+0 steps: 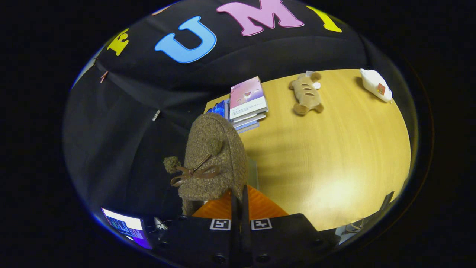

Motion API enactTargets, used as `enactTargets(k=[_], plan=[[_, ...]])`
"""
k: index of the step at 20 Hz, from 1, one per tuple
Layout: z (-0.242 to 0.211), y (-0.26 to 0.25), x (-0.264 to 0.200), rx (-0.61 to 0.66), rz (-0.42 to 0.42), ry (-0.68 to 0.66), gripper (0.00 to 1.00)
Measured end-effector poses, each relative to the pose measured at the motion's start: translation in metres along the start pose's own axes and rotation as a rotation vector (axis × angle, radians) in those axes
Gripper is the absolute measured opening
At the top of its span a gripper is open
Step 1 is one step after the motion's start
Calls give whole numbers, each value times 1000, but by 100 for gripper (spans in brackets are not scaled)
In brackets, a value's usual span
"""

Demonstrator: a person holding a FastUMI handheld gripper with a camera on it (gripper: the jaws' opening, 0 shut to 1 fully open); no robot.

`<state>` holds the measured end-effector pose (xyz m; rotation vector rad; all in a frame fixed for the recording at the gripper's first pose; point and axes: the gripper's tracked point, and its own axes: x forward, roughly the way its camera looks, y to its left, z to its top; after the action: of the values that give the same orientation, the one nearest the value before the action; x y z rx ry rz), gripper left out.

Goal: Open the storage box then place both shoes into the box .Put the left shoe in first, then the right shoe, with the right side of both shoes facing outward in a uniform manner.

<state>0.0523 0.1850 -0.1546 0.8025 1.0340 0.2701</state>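
Fingers [240, 203] closed — seemingly pinching shoe [214, 156] edge.

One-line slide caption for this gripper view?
Gripper, fingers closed on a fuzzy brown shoe, lifts it over the orange box beside the wooden table.

the claw [240, 193] has its two fingers pressed close together, clamped on the rear edge of the shoe [212, 156], which hangs upright just ahead of them and a little to their left; directly under the shoe and the fingers lies the ridged lid of the storage box [256, 206]; the table [334, 156] spreads ahead and to the right of the claw; beyond the shoe, on the table's far left corner, sits a stack of books [246, 102]; right of the books, well apart, lies a plush toy [306, 93]; farther right, near the table's far edge, lies a small packet [376, 85]; behind and left of the claw, below table level, a screen [124, 225] shows.
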Motion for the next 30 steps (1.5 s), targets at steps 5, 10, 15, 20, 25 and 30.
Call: enactTargets(k=[5, 10, 15, 20, 25, 30], plan=[[-40, 31, 37, -5, -54, 95, 5], [-67, 20, 68, -51, -166, 146, 5], [-73, 20, 81, -46, -178, 151, 10], [-67, 37, 77, -73, -112, 140, 53], [-70, 39, 81, -139, -100, 132, 99], [-58, 39, 63, -175, -70, 63, 99]])
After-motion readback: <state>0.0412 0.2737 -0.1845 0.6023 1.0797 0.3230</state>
